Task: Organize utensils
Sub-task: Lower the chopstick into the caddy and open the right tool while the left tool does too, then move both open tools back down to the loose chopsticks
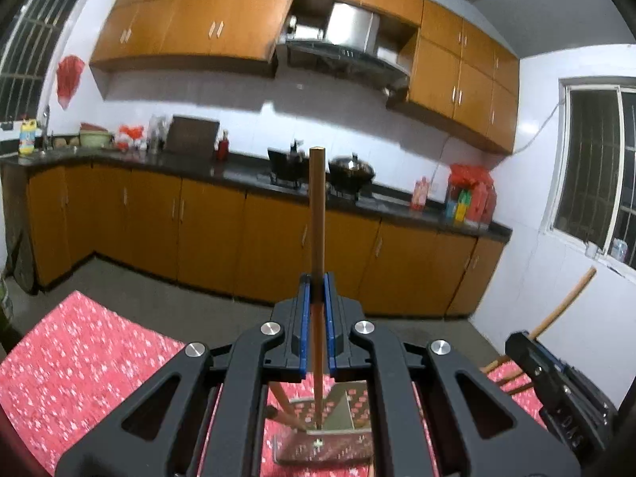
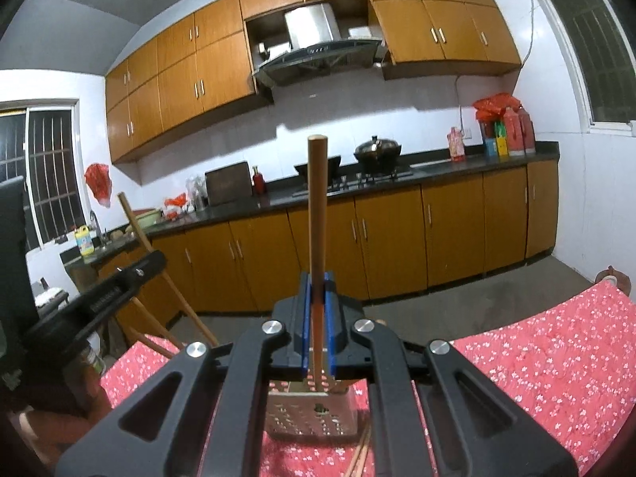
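one upright wooden chopstick (image 1: 317, 214) is clamped by the left tool (image 1: 317, 290), another chopstick (image 2: 317, 206) by the right tool (image 2: 317, 290), both pointed nearly level above the perforated metal holder (image 2: 310, 417).

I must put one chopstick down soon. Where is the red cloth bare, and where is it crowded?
Bare: the cloth left of the metal holder, and the wide stretch right of it in the right view. Crowded: around the holder, under both tongs.
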